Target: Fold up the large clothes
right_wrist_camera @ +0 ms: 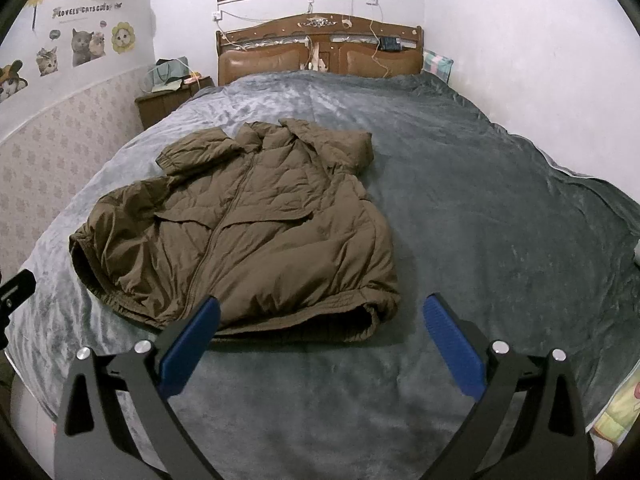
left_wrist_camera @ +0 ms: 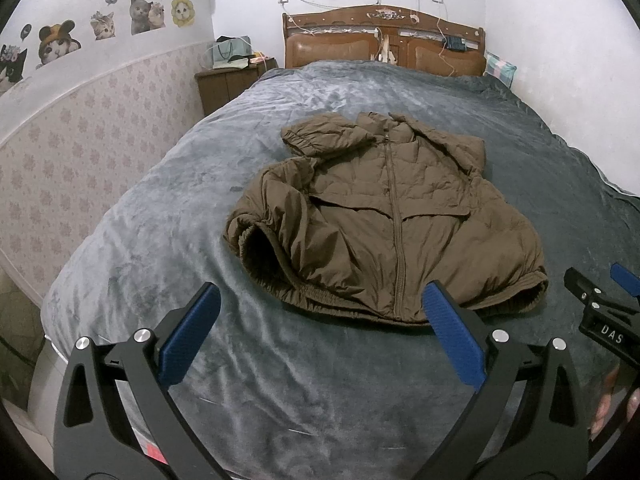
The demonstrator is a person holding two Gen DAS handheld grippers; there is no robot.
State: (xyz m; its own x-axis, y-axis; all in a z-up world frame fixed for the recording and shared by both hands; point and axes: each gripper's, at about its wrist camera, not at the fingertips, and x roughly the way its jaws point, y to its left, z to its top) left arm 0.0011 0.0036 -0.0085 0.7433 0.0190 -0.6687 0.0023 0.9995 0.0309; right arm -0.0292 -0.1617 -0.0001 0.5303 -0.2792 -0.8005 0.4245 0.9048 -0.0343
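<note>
Wall with cat stickers (left_wrist_camera: pixel 60 46) far left; left gripper (left_wrist_camera: pixel 320 334) jaws spread wide, holding nothing, hovering over the grey bed cover (left_wrist_camera: pixel 160 220) just short of the hem; brown puffer jacket (left_wrist_camera: pixel 384 216) lies zipped, front up, mid-bed, left sleeve already crossed over the chest, otherwise unfolded; right gripper (right_wrist_camera: pixel 320 338) jaws spread too, empty, near the hem's right corner; judged: task barely begun, sleeves and body folds all remain; headboard (right_wrist_camera: pixel 320 50) behind.
</note>
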